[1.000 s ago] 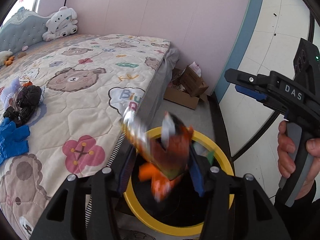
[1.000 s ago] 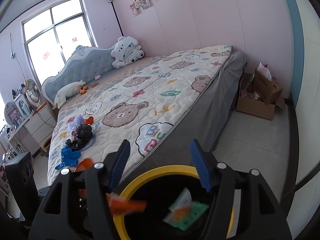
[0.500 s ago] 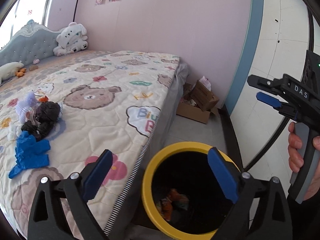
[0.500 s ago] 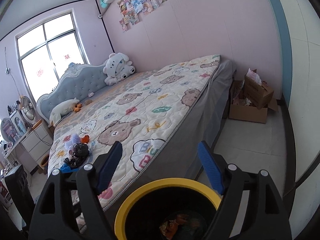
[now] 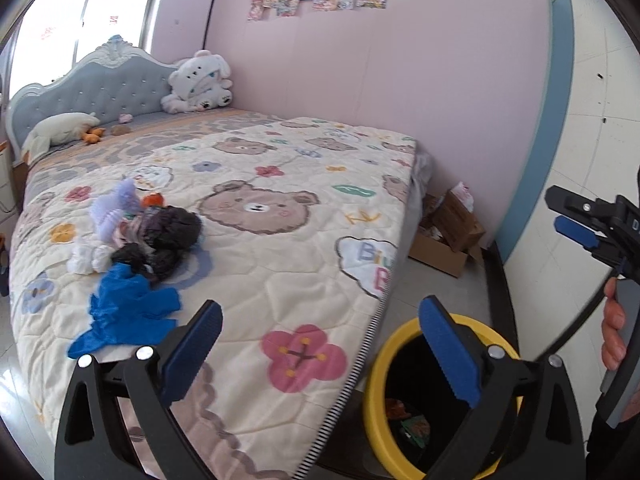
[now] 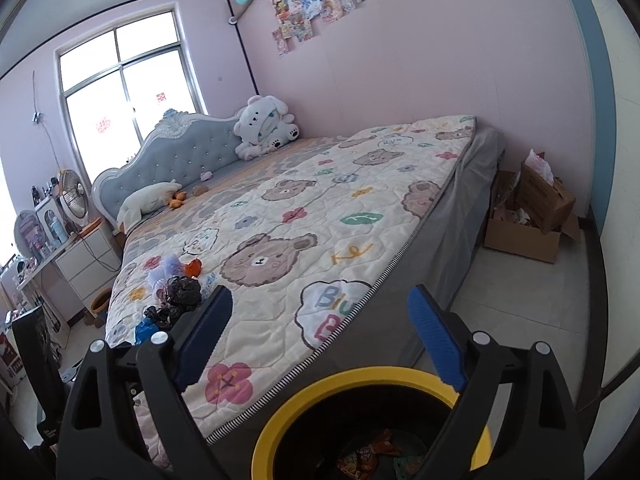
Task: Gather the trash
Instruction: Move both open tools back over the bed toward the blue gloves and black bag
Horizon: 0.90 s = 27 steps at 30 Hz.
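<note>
My left gripper (image 5: 320,320) is open and empty, over the corner of the bed beside the yellow-rimmed black bin (image 5: 376,380). Orange and green wrappers (image 5: 412,424) lie at the bottom of the bin. Above the bin (image 6: 360,376), the jaws of my right gripper (image 6: 320,300) are opening with nothing between them. It also shows at the right edge of the left wrist view (image 5: 560,212), held by a hand (image 5: 614,340). On the quilt lies a pile of trash: black bags (image 5: 168,224), a blue glove (image 5: 128,308) and purple and white scraps (image 5: 112,208). The right wrist view shows this pile (image 6: 180,292) too.
The bed (image 6: 452,240) fills the left and middle, with the bin on the floor at its near corner. An open cardboard box (image 6: 532,216) stands by the pink wall. A white plush toy (image 5: 198,80) leans on the headboard. A nightstand (image 6: 84,260) and a fan (image 6: 72,196) stand at the far left.
The orange wrappers that were falling from the left jaws now lie in the bin. Both grippers have opened wide. The left view has swung left and up toward the bed.
</note>
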Each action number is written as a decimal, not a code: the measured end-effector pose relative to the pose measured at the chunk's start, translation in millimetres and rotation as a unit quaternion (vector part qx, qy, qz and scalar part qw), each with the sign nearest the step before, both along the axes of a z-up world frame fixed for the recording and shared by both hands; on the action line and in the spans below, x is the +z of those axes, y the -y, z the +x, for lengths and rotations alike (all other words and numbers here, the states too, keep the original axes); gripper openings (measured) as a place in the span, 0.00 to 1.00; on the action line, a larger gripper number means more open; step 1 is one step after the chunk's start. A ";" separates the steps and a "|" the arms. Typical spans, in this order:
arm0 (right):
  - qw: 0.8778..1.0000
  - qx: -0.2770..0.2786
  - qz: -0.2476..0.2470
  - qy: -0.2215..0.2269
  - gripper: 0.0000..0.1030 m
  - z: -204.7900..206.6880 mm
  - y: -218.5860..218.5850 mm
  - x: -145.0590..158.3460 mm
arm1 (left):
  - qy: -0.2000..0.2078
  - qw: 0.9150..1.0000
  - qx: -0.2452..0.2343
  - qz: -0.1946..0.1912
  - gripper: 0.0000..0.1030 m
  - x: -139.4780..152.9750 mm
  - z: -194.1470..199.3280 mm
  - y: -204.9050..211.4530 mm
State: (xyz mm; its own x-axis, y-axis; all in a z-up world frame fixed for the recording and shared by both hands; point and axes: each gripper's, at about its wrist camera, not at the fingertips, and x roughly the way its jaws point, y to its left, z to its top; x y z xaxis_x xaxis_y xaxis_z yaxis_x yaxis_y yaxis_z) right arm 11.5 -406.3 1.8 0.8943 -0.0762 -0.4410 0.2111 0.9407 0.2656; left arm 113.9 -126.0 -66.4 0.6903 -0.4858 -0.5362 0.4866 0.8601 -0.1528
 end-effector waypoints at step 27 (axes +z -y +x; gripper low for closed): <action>0.974 0.201 -0.101 0.011 0.92 170.0 -123.0 -23.4 | -0.046 0.985 0.165 0.022 0.92 -39.9 85.2 -123.1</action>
